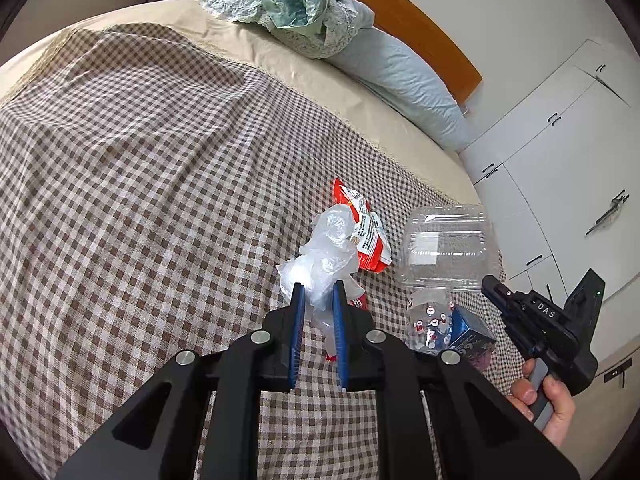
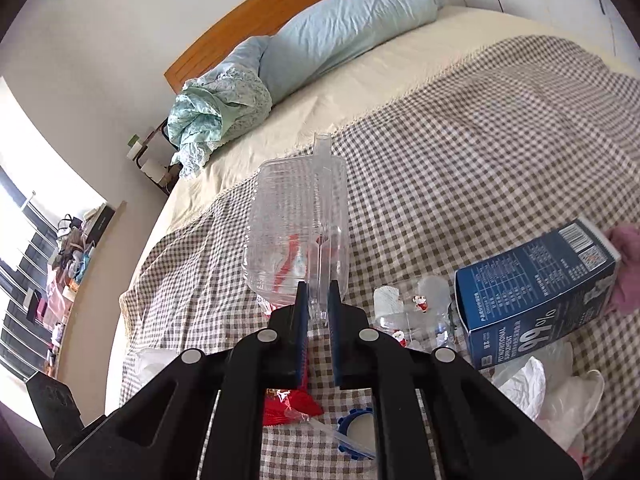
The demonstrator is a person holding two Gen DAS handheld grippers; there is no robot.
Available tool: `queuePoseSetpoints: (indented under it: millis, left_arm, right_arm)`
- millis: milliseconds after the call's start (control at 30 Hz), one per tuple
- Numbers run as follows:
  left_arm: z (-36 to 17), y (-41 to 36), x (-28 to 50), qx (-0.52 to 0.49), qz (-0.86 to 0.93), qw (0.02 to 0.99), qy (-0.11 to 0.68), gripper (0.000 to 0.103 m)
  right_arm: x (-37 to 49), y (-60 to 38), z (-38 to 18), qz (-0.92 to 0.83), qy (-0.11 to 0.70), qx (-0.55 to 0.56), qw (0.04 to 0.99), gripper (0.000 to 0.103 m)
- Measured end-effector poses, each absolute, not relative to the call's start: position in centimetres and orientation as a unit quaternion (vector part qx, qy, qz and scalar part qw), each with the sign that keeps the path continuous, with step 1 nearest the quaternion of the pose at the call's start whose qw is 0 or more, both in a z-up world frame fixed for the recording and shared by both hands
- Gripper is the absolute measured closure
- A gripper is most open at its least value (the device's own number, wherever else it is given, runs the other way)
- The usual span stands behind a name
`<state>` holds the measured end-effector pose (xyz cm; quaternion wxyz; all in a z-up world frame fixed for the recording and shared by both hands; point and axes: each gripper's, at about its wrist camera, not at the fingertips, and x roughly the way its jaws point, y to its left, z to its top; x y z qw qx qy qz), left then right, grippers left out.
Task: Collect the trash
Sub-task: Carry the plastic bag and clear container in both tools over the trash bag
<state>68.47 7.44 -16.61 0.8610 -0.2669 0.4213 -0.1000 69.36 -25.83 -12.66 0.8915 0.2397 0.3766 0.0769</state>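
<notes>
My left gripper (image 1: 318, 288) is shut on a crumpled clear plastic bag (image 1: 326, 252) and holds it above the checked bedspread (image 1: 140, 184). A red snack wrapper (image 1: 362, 226) lies just behind the bag. My right gripper (image 2: 318, 294) is shut on the rim of a clear plastic clamshell box (image 2: 294, 232), held up on edge; the box also shows in the left wrist view (image 1: 446, 250). A blue carton (image 2: 536, 292) lies on its side to the right, beside a clear cup with Santa prints (image 2: 416, 312).
More crumpled white plastic (image 2: 548, 388), a red wrapper (image 2: 288, 400) and a blue ring lid (image 2: 356, 432) lie near the bed's front edge. A light blue pillow (image 2: 340, 28) and green cloth (image 2: 208, 116) sit by the wooden headboard (image 2: 280, 4). White wardrobes (image 1: 560, 152) stand beside the bed.
</notes>
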Motion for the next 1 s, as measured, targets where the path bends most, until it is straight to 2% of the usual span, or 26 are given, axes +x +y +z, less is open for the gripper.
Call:
queuePoseSetpoints:
  millis: [200,533,800,1000]
  left_arm:
    - [-16.4,7.2,68.3,-0.265,-0.097,0.863,0.420,0.092]
    - [-13.9,3.6,64.8,-0.204,-0.081,0.890,0.400,0.092]
    - [-9.5,-2.4,58.5,-0.138,-0.120,0.918,0.352,0.092]
    - [-8.1,-7.1,50.9,-0.118,-0.186,0.909,0.353,0.092]
  right_arm:
    - [67.3,-24.8,-11.5,0.077,0.372,0.200,0.903,0.093]
    - [60.7,-26.7,-8.7,0.089,0.348,0.203,0.911,0.093]
    - [49.8,-32.8,-6.1,0.079,0.327,0.201,0.920,0.093]
    - [40.2,-38.7,-6.0,0.056,0.319,0.194,0.926,0.093]
